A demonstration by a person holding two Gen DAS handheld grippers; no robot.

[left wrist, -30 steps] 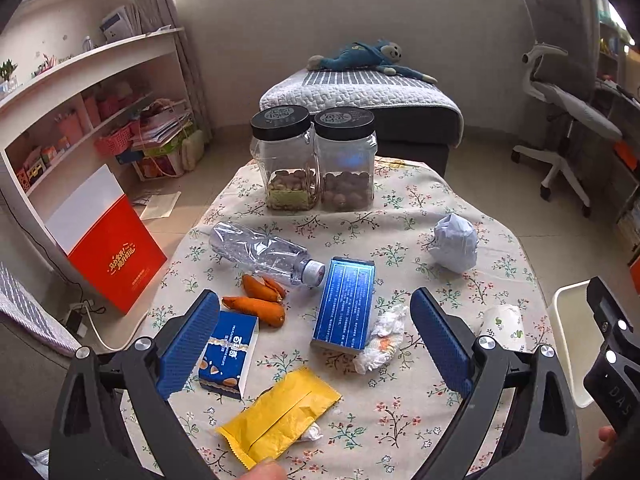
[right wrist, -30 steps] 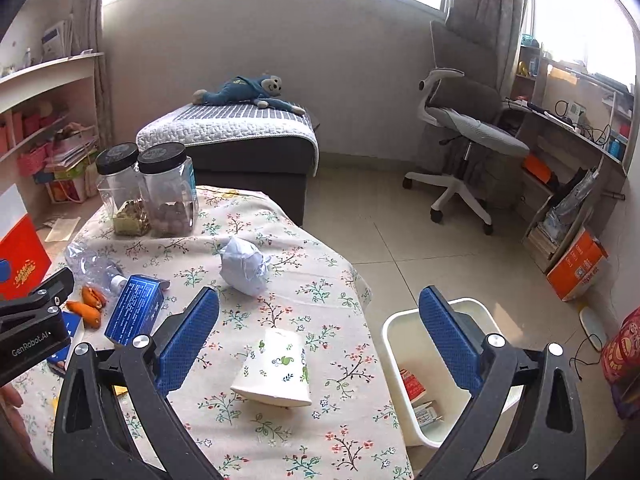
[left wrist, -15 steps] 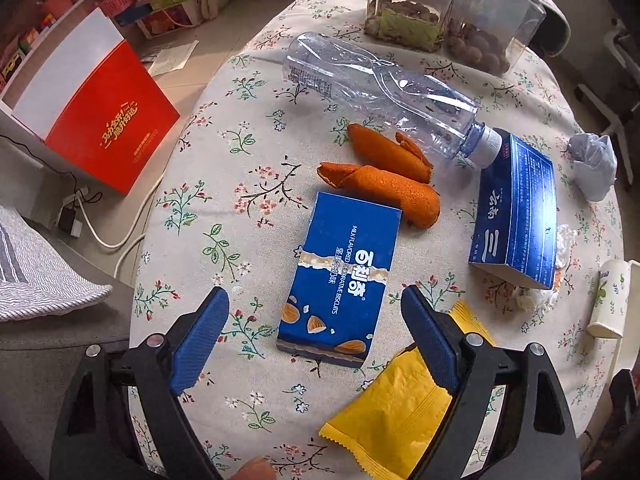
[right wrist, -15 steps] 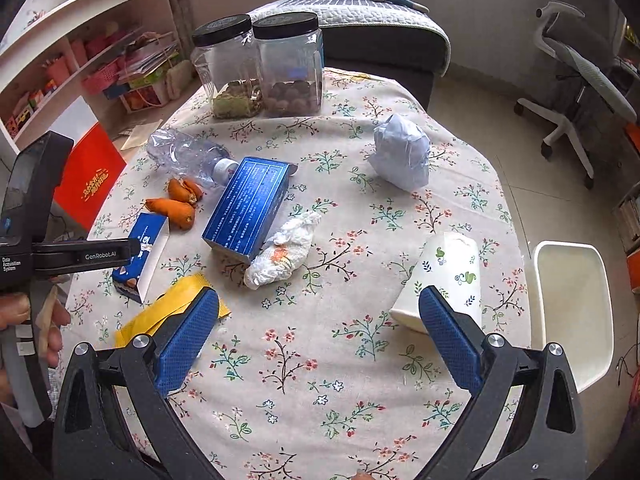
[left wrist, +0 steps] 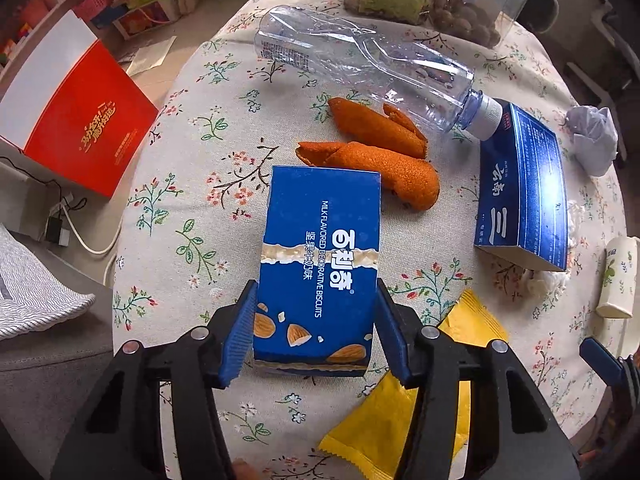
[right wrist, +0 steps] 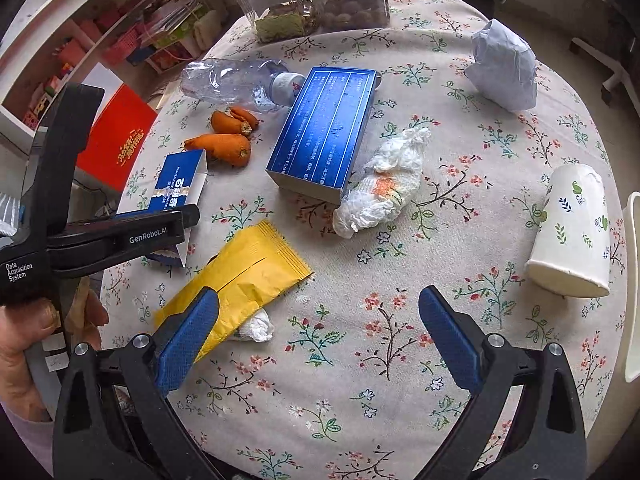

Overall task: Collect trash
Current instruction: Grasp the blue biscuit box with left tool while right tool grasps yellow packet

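My left gripper [left wrist: 316, 328] is shut on a blue biscuit box [left wrist: 320, 264] that lies on the flowered tablecloth; its pads press both long sides of the box's near end. The box [right wrist: 180, 188] and left gripper also show in the right wrist view. My right gripper [right wrist: 320, 344] is open and empty above the cloth, its left finger [right wrist: 184, 340] over a yellow wrapper [right wrist: 240, 280]. Other trash: orange peels [left wrist: 380, 152], a clear plastic bottle [left wrist: 360, 64], a larger blue box [right wrist: 324, 132], a stained tissue wad [right wrist: 380, 184], crumpled paper [right wrist: 504, 64], a paper cup [right wrist: 572, 232].
Two clear jars [right wrist: 312, 0] of nuts stand at the table's far edge. A white bin's rim [right wrist: 632, 280] shows off the table's right side. A red box [left wrist: 76, 120] and shelves stand on the floor to the left.
My left gripper has dropped to the biscuit box and closed on it. My right gripper has moved lower and closer over the table, still open.
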